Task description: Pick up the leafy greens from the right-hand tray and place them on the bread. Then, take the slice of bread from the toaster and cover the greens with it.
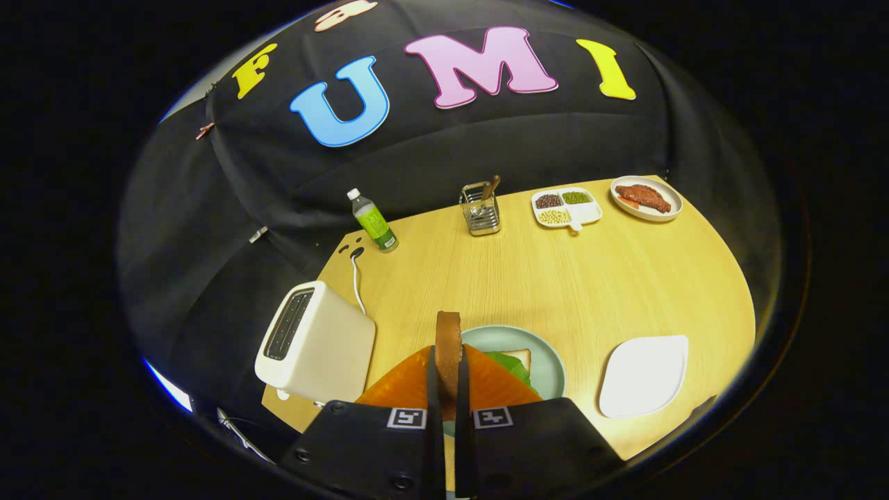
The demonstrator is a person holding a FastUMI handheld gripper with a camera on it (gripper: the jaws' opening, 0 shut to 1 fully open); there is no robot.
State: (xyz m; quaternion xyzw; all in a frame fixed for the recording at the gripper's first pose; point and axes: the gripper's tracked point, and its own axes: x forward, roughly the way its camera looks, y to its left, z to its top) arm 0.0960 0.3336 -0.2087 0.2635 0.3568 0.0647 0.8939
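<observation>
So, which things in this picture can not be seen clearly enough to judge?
- Gripper view: the round pale green plate with its bread and green leaf is mostly covered by the gripper and the brown bread slice it grips edge-on.
- White toaster: slot interior too dark to judge.
- White divided dish: contents too small to identify.
- Wire utensil holder: contents too small.

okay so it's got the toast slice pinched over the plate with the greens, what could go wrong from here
1. The gripper holds the bread slice on edge, upright between its fingers. If released that way, it may fall tilted and not cover the leafy greens.
2. The bottom bread sits partly hidden behind the fingers on the plate, so alignment is hard to judge; the slice could land off-centre.
3. The toaster stands close beside the plate; a sideways swing might knock it.
</observation>
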